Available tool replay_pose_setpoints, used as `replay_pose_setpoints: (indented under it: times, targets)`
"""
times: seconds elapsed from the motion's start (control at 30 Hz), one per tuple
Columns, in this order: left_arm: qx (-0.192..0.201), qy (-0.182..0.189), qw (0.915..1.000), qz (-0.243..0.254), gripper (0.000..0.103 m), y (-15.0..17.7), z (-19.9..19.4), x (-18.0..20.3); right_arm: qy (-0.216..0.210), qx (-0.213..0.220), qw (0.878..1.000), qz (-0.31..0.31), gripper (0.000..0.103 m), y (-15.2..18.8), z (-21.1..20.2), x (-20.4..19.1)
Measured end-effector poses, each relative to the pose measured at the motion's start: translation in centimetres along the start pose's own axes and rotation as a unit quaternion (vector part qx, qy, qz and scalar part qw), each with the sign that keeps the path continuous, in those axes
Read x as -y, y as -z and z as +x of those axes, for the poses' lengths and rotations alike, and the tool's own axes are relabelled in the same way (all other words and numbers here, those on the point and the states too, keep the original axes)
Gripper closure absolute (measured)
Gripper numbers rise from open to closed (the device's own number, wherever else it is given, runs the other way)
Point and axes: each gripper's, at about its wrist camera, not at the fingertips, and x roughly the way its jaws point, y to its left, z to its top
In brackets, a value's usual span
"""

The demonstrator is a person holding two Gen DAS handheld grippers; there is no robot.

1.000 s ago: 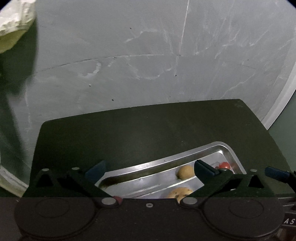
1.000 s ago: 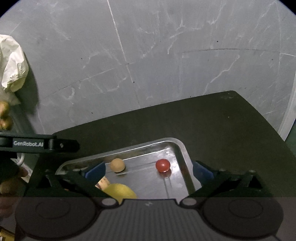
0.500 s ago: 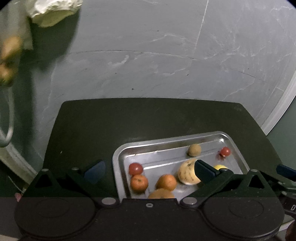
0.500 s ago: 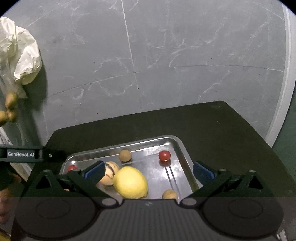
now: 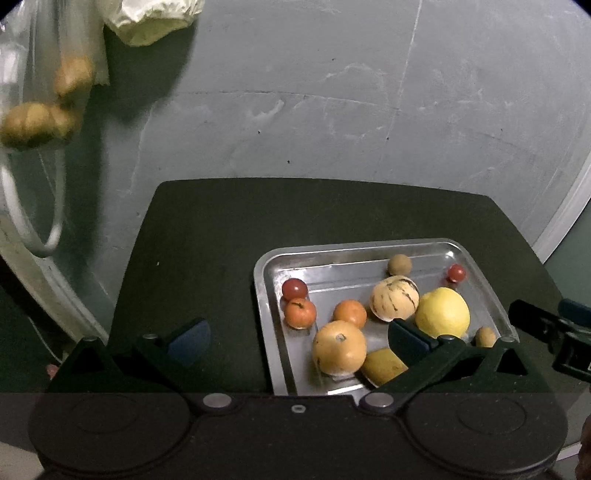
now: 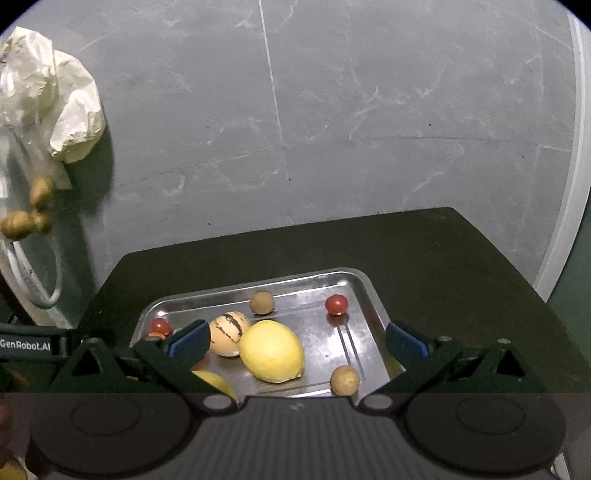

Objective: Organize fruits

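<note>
A metal tray (image 5: 266,306) (image 6: 373,295) rests on a dark table (image 5: 207,236) (image 6: 443,258) and holds several fruits. Among them are a yellow lemon (image 5: 442,312) (image 6: 271,350), a striped cream melon (image 5: 394,297) (image 6: 229,332), a big orange (image 5: 339,346), two small oranges (image 5: 300,314) (image 5: 349,313), red tomatoes (image 5: 294,288) (image 6: 336,304) and small brown round fruits (image 5: 399,264) (image 6: 344,380). My left gripper (image 5: 299,336) is open above the tray's near left part, holding nothing. My right gripper (image 6: 297,341) hangs open over the tray's near edge, also with nothing in it.
A grey wall (image 5: 332,92) rises behind the table. At the far left hang a crumpled white bag (image 6: 55,96) (image 5: 155,18) and a clear bag with brownish roots (image 5: 40,118) (image 6: 26,218). A white hose loop (image 5: 33,221) sits below them.
Both cameras have pulled back and up, so more of the tray and its fruits shows. The left view has swung rightward off the wall. Both grippers stayed open.
</note>
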Motion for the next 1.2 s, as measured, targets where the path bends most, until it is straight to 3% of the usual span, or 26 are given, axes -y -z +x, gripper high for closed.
replay_pose_setpoints:
  times: [0.23,0.43,0.83,1.2]
  targets:
    - [0.004,-0.046,0.9987,0.019,0.001,1.4,-1.7,2.6,-0.032,-0.009,0.999,-0.003,0.000,1.0,-0.9,1.8]
    - [-0.003,-0.073,0.9973,0.002,0.001,2.9,-2.9,4.3,-0.051,-0.024,0.998,-0.018,0.000,1.5,-2.2,3.7]
    - [-0.012,-0.113,0.9933,-0.020,0.001,6.7,-5.0,7.0,-0.098,-0.050,0.992,-0.058,0.000,3.0,-4.3,5.2]
    - [-0.019,-0.140,0.9896,-0.030,0.001,8.8,-6.4,8.0,-0.109,-0.066,0.990,-0.065,0.000,4.1,-5.4,6.0]
